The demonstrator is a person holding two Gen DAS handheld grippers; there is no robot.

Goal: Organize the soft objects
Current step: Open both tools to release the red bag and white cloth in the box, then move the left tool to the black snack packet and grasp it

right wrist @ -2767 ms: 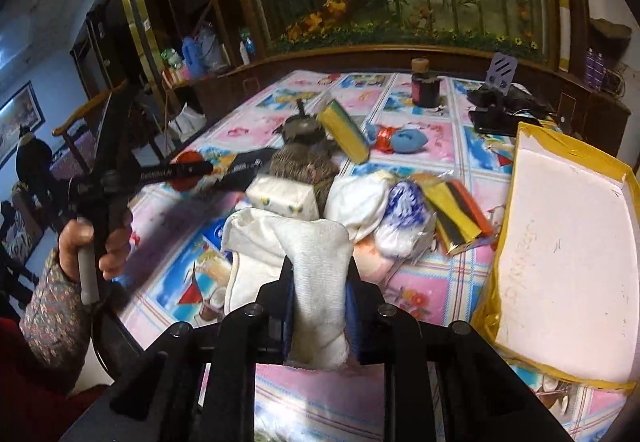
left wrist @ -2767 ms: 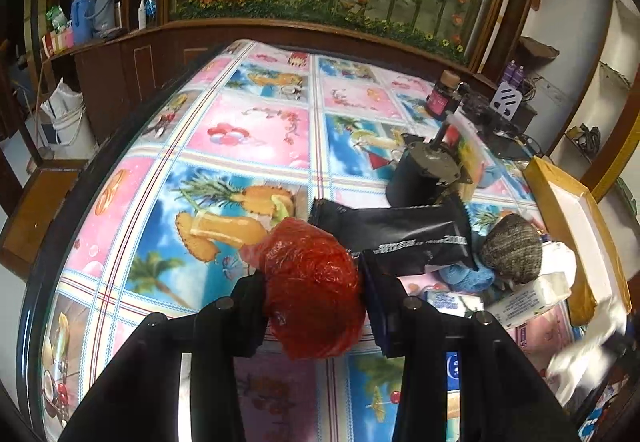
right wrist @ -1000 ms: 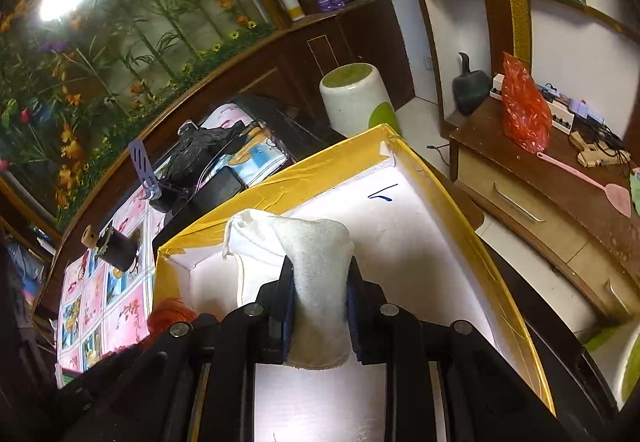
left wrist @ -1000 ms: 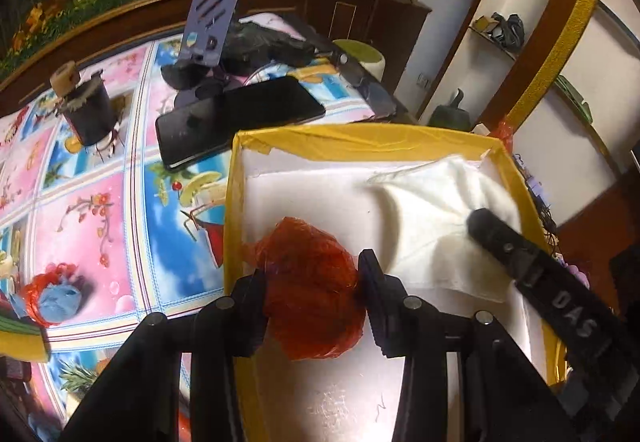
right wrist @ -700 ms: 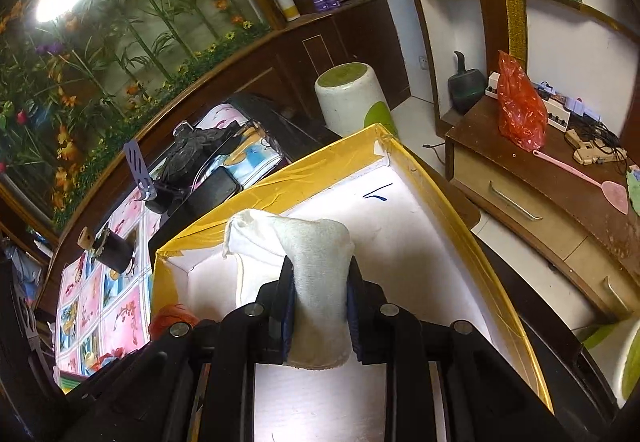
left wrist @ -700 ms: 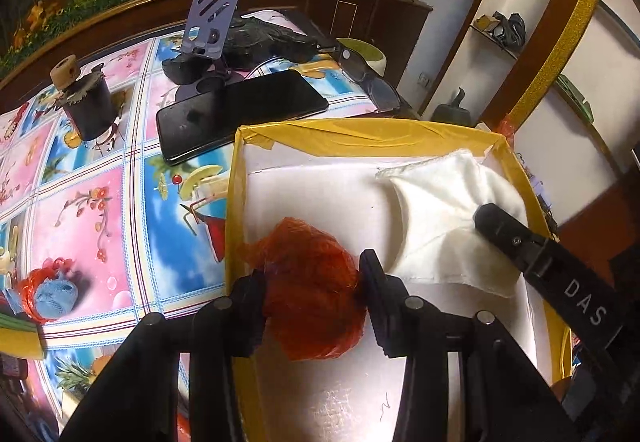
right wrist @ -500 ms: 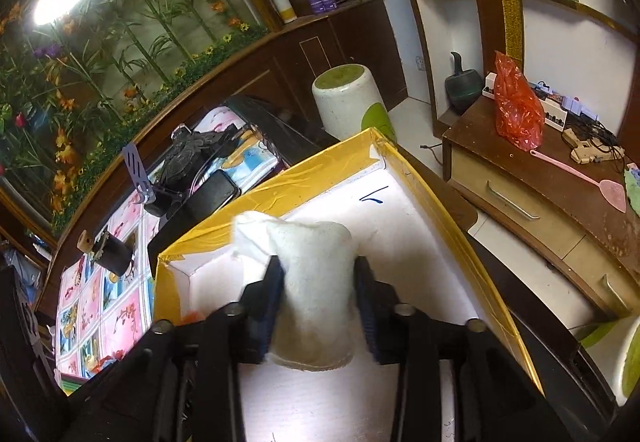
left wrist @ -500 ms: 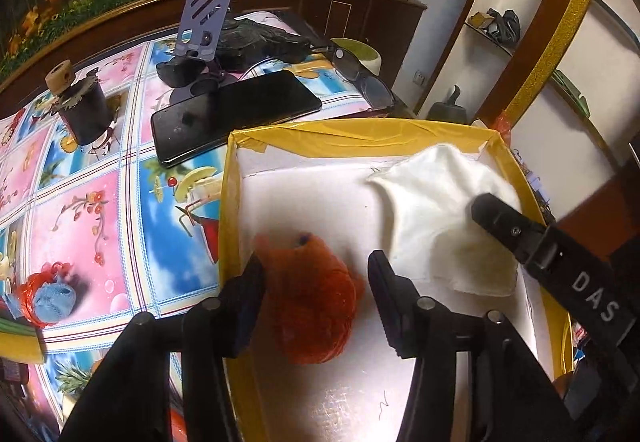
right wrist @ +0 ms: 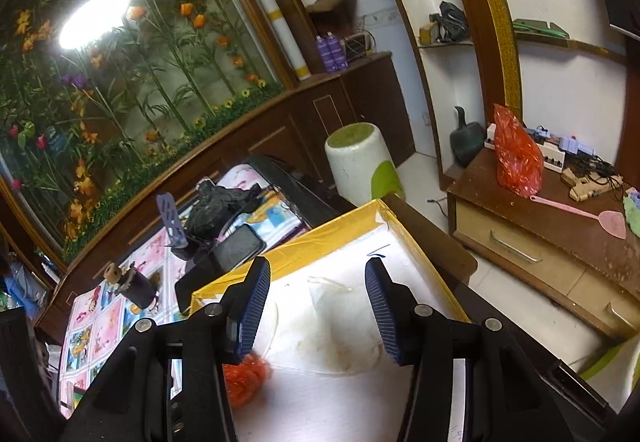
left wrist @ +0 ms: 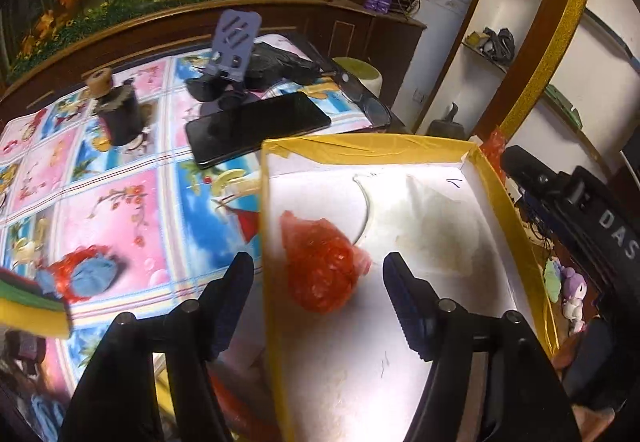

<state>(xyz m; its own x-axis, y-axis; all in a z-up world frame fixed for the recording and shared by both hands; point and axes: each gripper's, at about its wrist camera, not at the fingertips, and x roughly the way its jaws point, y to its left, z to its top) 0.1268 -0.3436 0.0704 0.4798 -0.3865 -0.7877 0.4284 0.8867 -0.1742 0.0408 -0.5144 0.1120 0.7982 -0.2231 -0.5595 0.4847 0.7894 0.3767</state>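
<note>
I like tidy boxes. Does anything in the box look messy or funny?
Nothing is spilled. The white cloth in the yellow box has brownish stains, and it lies crumpled beside the red bag.

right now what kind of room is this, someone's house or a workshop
Most likely a lived-in home, a sitting or dining room. A cartoon-print tablecloth covers the table, a big flower-and-bamboo mural fills the wall behind dark wood cabinets, and a pink fly swatter lies on a wooden sideboard beside a red plastic bag.
</note>
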